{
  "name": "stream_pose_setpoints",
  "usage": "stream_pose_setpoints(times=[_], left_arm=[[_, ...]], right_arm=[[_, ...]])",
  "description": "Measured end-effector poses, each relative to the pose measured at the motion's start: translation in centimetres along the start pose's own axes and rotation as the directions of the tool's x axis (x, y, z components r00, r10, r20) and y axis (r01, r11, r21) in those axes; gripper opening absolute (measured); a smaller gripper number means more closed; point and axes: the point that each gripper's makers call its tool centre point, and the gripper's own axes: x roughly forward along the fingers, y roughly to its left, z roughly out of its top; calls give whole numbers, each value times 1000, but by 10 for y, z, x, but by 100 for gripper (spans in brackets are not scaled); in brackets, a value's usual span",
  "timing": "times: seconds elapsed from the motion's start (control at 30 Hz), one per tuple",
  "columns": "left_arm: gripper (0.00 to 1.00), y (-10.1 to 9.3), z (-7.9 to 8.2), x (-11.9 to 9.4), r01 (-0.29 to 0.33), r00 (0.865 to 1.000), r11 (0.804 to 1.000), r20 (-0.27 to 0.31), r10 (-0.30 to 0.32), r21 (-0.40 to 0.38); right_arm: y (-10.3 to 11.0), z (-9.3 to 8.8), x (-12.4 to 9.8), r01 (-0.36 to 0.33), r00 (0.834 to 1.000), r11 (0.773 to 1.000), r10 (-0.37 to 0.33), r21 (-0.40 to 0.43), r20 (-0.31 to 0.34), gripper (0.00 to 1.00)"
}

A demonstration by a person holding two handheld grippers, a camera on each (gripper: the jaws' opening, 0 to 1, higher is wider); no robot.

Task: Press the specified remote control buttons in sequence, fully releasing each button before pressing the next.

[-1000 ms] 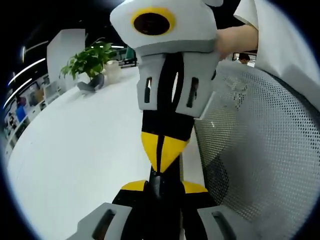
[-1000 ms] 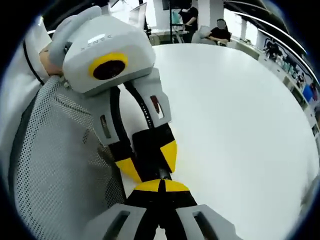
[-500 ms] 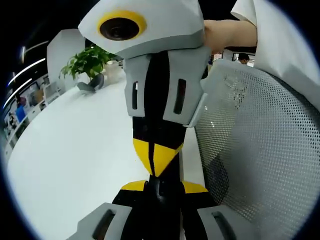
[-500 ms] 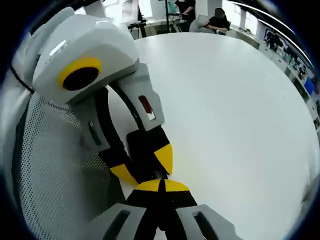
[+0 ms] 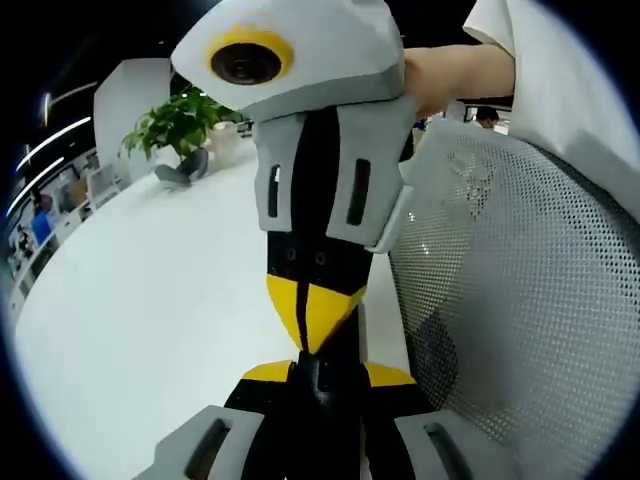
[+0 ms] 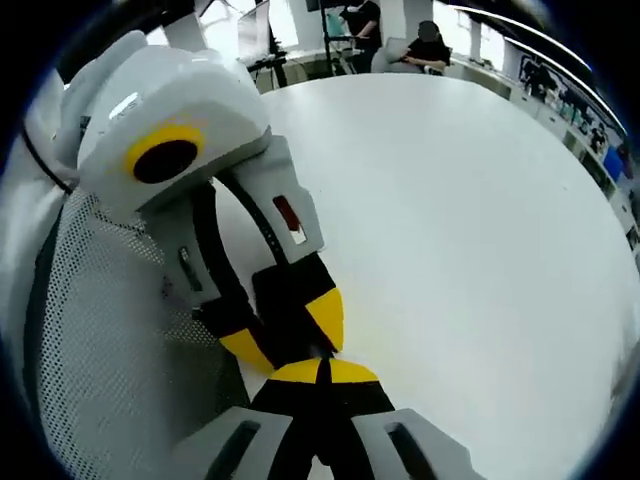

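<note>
White tabletop [image 5: 150,300] spreads away beneath both tools, and everything else is placed against it. In the left gripper view the left gripper [image 5: 318,368] rises from the bottom with its yellow-tipped jaws pressed together, and the right gripper [image 5: 312,335] comes down from above to meet it tip to tip, its jaws also closed with nothing between them. That view alone takes in a potted plant [image 5: 178,122] at the table's far edge, a pale jar [image 5: 227,142] just beside it, and a bare forearm [image 5: 455,75] with a white sleeve [image 5: 560,70] reaching over a grey mesh chair back [image 5: 520,300] at the table's near side. The right gripper view gives the mirror of the meeting, and beyond the table seated people [image 6: 425,45] at its far side. A small red label on the left gripper's body is too blurred to read. The remote control cannot be made out on the table.
</note>
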Motion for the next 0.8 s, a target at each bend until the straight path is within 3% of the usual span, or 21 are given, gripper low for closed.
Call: stream_pose_setpoints(times=[0.23, 0.7, 0.8], left_arm=[[25, 1, 0, 0, 0, 1000, 1000, 0, 0, -2], [25, 1, 0, 0, 3, 1000, 1000, 6, -3, -6], [25, 1, 0, 0, 3, 1000, 1000, 7, -3, -6]], right_arm=[[12, 8, 4, -26, 999, 998, 28, -59, 21, 0], [11, 7, 8, 49, 996, 989, -59, -139, -69, 0], [9, 7, 7, 48, 998, 993, -53, -110, -41, 0]])
